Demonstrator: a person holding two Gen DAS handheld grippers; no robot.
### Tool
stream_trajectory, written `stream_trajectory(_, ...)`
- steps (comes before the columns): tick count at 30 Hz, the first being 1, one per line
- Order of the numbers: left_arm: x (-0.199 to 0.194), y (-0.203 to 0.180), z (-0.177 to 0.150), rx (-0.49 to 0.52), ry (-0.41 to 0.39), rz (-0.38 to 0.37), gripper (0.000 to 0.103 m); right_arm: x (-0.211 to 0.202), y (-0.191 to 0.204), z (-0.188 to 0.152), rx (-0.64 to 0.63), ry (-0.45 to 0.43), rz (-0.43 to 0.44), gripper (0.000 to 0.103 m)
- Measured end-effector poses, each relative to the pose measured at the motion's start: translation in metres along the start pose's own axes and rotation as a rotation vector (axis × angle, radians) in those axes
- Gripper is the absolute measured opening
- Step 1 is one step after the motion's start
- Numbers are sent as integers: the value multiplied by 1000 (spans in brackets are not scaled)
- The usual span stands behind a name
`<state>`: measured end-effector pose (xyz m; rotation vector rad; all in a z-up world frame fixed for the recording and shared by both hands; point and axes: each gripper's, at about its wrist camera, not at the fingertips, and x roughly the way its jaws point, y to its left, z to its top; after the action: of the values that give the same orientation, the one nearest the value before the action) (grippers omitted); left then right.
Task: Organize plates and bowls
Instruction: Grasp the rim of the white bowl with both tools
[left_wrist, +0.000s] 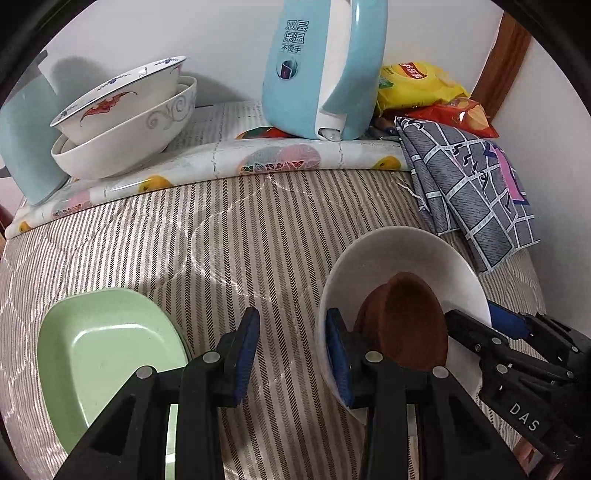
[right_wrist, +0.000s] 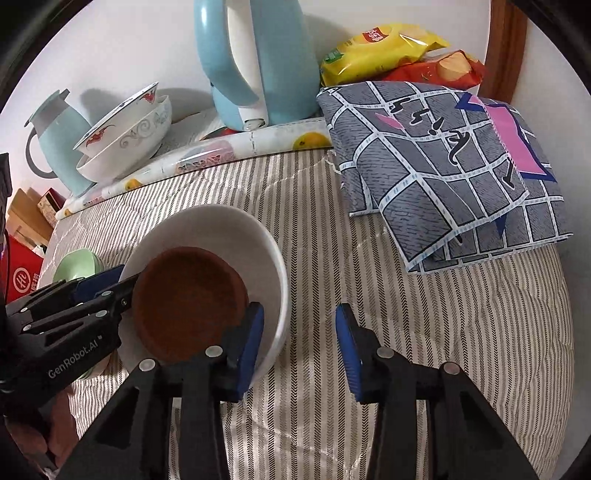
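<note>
The left gripper (left_wrist: 291, 354) hung with its jaws apart over the striped cloth (left_wrist: 236, 229), nothing between them. Its right finger lay against the outside of the white bowl (left_wrist: 391, 254), in which a brown dish (left_wrist: 410, 321) leaned on edge. The right gripper (left_wrist: 476, 325) reached in from the right at that bowl's rim. A green plate (left_wrist: 103, 354) lay to the left. Farther back stood two stacked bowls (left_wrist: 125, 122), a blue kettle (left_wrist: 325, 70), snack bags (left_wrist: 424, 88) and a folded grey cloth (left_wrist: 476, 188).

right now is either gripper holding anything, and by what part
nothing is clamped: left gripper and right gripper are both open; the right one only straddles the white bowl rim
</note>
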<state>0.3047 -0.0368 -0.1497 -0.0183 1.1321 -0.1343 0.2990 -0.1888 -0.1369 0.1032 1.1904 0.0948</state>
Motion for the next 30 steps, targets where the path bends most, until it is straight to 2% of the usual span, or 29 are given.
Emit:
stream_trajectory(7,7,-2,1,-5,6,-14,34,4,-2,1,-4,11,12,40)
stream_trajectory(11,8,-2,1,-1,5,-31,27,4,-2,1,1,13,32,39)
stream_trajectory(15,7,-6,1,8,-3,-40,20,4,1,1,-1,16,46,32)
stream_trajectory(30,7,-5,0,15,-25,-45,19,8,-2,2,-16,11,46,32)
